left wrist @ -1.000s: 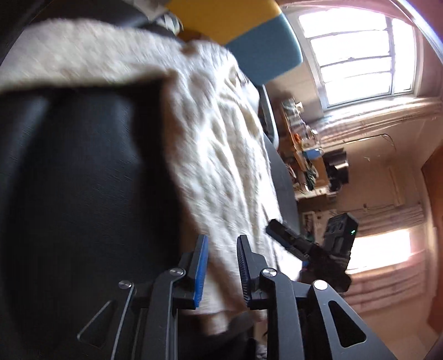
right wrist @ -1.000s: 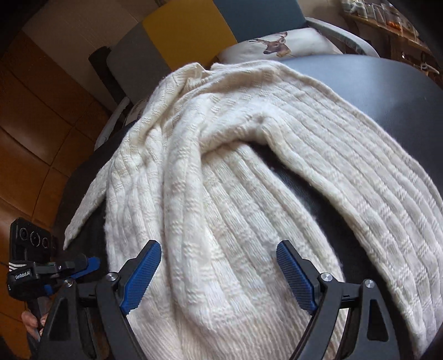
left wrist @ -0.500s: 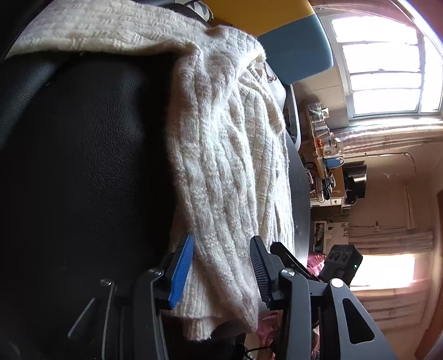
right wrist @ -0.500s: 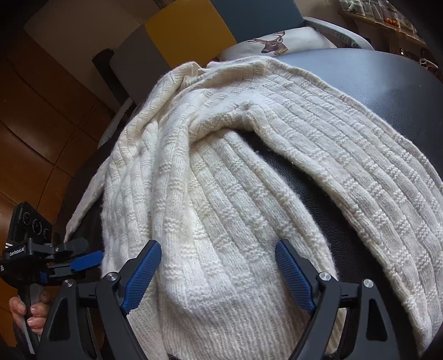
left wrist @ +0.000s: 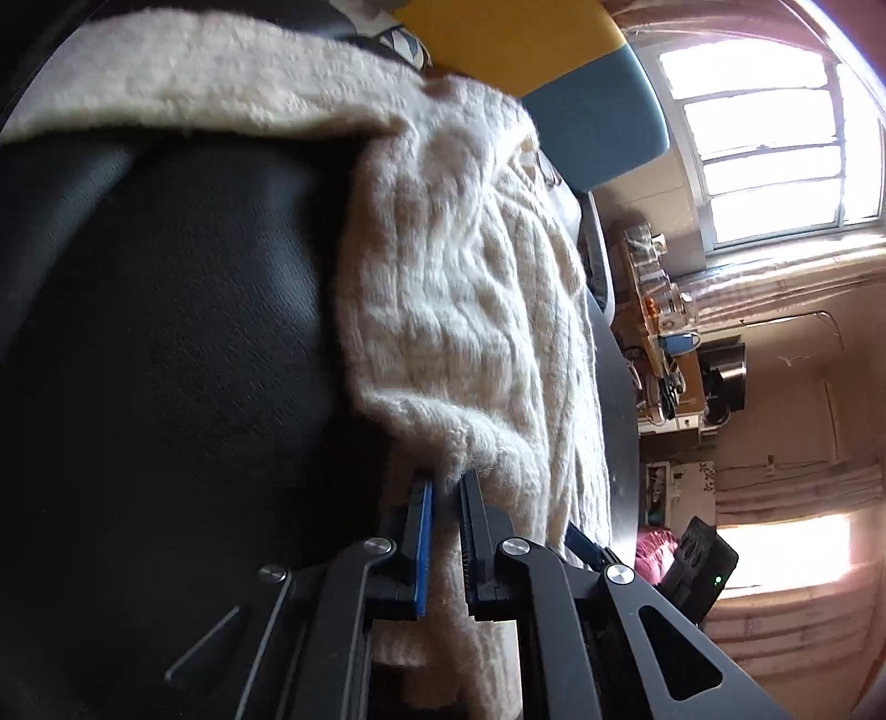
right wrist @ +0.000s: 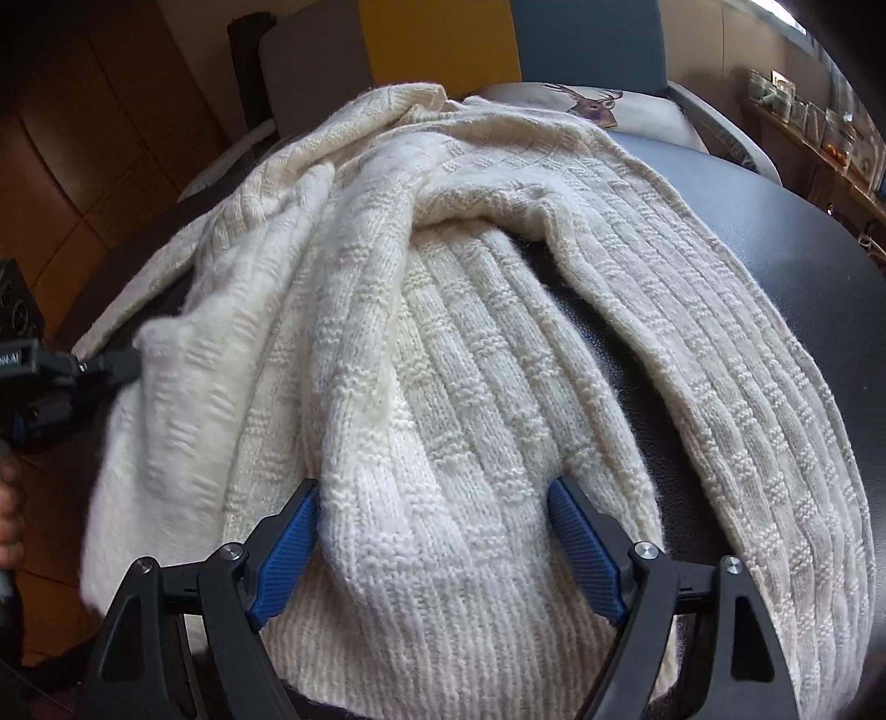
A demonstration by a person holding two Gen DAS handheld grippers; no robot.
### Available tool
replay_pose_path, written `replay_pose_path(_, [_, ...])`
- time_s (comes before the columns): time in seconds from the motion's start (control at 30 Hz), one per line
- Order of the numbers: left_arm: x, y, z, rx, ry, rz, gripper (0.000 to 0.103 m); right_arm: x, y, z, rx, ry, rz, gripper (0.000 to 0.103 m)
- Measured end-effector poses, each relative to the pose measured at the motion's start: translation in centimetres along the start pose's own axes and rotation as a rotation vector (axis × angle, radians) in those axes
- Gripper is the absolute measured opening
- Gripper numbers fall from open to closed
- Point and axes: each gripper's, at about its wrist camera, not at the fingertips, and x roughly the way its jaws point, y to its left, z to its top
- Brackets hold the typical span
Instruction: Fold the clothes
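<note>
Two grippers work one cream knitted sweater (right wrist: pixel 470 343) that lies spread over a dark round table (right wrist: pixel 803 238). The left gripper (left wrist: pixel 446 487) has its jaws nearly together, pinching a fold of the sweater's edge (left wrist: pixel 470 437) just beyond its blue pads, with more knit hanging down between the fingers. The right gripper (right wrist: pixel 432 537) stands wide, its two blue pads on either side of the ribbed hem, the knit lying between them without being squeezed. Behind the table stands a chair back in grey, yellow and blue (right wrist: pixel 443 39), with a deer-print cushion (right wrist: pixel 598 105) below it.
</note>
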Motion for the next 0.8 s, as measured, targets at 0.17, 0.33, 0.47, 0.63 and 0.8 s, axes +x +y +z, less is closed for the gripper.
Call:
replay_pose_path(0.17, [-4.4, 2.3, 2.3, 0.041, -0.077, 0.062, 0.009, 0.3, 0.4, -0.2, -0.020, 0.000, -0.031, 0.086])
replay_pose_path(0.33, [-6.6, 4.2, 2.0, 0.016, -0.098, 0.040, 0.027, 0.6, 0.8, -0.2, -0.023, -0.007, -0.039, 0.094])
replay_pose_path(0.47, [-5.9, 3.6, 0.1, 0.077, -0.076, 0.032, 0.048, 1.0, 1.2, -0.1, -0.032, -0.002, -0.044, 0.101])
replay_pose_path(0.63, [-2.6, 1.8, -1.1, 0.180, -0.050, 0.131, 0.055, 1.2, 1.4, 0.0, -0.037, 0.005, -0.044, 0.103])
replay_pose_path(0.8, [-0.4, 0.2, -1.2, 0.276, -0.069, 0.270, 0.009, 1.4, 1.6, 0.2, -0.077, 0.045, -0.042, 0.103])
